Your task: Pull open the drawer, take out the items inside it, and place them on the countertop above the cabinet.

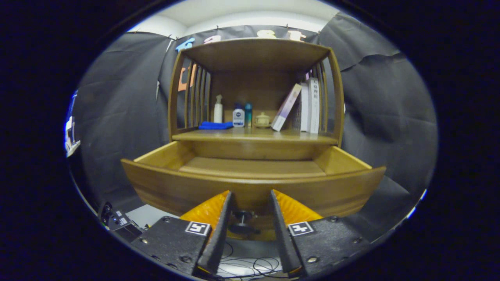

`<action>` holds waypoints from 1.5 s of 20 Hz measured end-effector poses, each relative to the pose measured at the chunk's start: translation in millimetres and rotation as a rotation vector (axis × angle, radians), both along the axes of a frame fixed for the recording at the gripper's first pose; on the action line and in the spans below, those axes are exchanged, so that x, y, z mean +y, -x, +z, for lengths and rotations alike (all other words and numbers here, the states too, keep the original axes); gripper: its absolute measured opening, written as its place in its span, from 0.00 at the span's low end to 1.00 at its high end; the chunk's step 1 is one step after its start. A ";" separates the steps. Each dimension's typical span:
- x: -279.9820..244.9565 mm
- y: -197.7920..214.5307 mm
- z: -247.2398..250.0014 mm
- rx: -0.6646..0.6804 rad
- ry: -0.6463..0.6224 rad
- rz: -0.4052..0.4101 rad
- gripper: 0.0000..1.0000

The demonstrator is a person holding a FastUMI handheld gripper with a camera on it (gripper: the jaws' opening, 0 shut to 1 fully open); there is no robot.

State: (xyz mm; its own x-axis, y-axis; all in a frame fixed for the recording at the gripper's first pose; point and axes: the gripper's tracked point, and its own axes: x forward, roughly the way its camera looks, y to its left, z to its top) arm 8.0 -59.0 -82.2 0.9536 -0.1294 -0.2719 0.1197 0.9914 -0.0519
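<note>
Item: wooden cabinet (256, 58) with drawer (250, 183) pulled out toward the gripper (250, 203); visible drawer floor bare. Fingers stood apart, ungripped, flanking a dark knob (242, 220) on the drawer front without touching it. Countertop (254, 136) above the drawer carried, left to right: blue cloth (215, 125), white spray bottle (218, 109), small white bottle (238, 117), teal bottle (248, 114), lidded jar (262, 119), leaning book (286, 107), upright books (310, 105). Open room remained along the countertop's front edge. Labels too small to read.
</note>
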 end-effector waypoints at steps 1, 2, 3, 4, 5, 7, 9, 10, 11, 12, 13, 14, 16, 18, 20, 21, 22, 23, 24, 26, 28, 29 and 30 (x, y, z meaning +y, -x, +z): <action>0.5 0.2 15.5 -0.014 -0.006 0.006 0.65; 0.8 0.0 27.4 -0.024 -0.017 0.007 0.71; 2.9 -3.0 38.7 -0.027 -0.030 0.020 0.78; 4.9 -5.9 45.8 -0.015 -0.040 0.033 0.86; 5.7 -10.9 53.7 -0.006 -0.048 0.049 0.93; 3.3 -22.3 66.6 0.003 -0.042 0.066 0.95; 2.5 -35.3 60.5 0.061 -0.026 0.075 1.00; 1.6 -40.9 55.4 0.097 -0.016 0.074 1.00; 2.7 -47.0 50.4 0.126 -0.011 0.075 1.00; 4.1 -53.6 45.2 0.153 -0.014 0.077 1.00; 3.5 -58.8 37.5 0.191 -0.027 0.066 1.00; 1.3 -61.0 28.3 0.244 -0.052 0.048 1.00; 1.8 -69.6 14.3 0.312 -0.112 0.042 1.00; 2.7 -79.1 5.5 0.365 -0.146 0.037 1.00; 7.8 -88.3 -3.0 0.441 -0.161 0.048 1.00; 12.0 -94.9 -4.8 0.473 -0.169 0.058 1.00; 16.2 -101.3 -9.0 0.512 -0.183 0.074 1.00; 21.0 -104.2 -13.8 0.568 -0.205 0.079 1.00; 26.7 -108.0 -17.6 0.610 -0.233 0.079 1.00; 33.7 -117.3 -26.3 0.677 -0.249 0.083 1.00; 33.1 -125.8 -37.6 0.738 -0.236 0.064 0.99; 33.2 -128.9 -47.6 0.780 -0.237 0.059 0.99; 33.9 -128.4 -56.6 0.827 -0.249 0.042 0.99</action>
